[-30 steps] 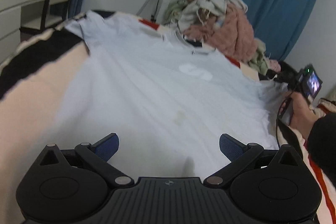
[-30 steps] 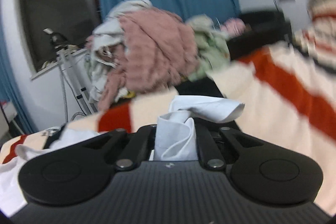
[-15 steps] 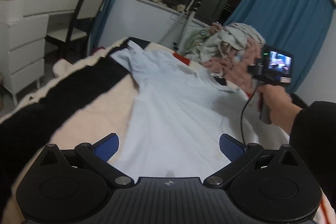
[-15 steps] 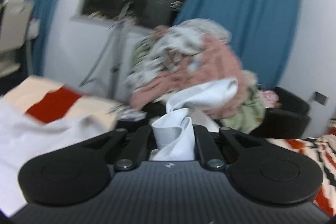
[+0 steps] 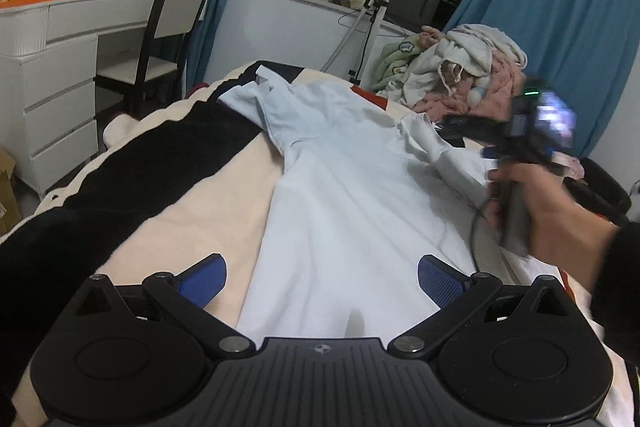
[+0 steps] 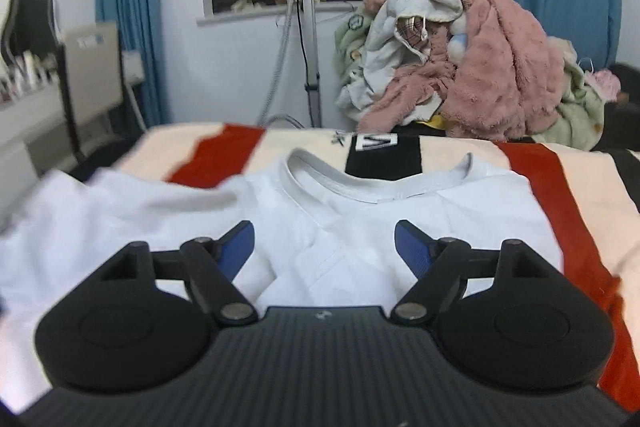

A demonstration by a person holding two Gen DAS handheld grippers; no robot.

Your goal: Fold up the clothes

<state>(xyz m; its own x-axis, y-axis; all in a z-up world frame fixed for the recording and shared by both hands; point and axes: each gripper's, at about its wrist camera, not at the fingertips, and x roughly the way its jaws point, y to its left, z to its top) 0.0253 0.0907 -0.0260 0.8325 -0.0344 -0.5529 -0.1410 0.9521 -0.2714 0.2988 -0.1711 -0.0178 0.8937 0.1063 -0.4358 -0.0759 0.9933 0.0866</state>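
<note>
Pale blue cotton covers the middle of the bed: a T-shirt [image 5: 340, 195] lies spread on a striped blanket [image 5: 180, 203] of cream, black and red. In the left wrist view, a white dresser [image 5: 60, 67] and a chair [image 5: 168, 27] stand at far left, then the blanket's black band, then the shirt running away from the camera with one sleeve [image 5: 256, 103] flat toward the far left corner. The left gripper [image 5: 322, 277] hovers over the shirt's near hem, jaws spread wide, nothing between the blue pads [image 5: 204, 277]. To the right, the other sleeve [image 5: 436, 151] is folded in onto the body, and a hand [image 5: 536, 211] carries the right gripper just beyond it. A laundry pile [image 5: 464, 71] sits behind.

In the right wrist view, blue curtain [image 6: 128, 27] hangs at left, a stand [image 6: 308, 39] is before the window, and the pile is at right. The right gripper [image 6: 324, 247] has just been opening; its jaws now stand apart over the folded sleeve below the collar [image 6: 360, 187], and the cloth lies loose, free of the pads.
</note>
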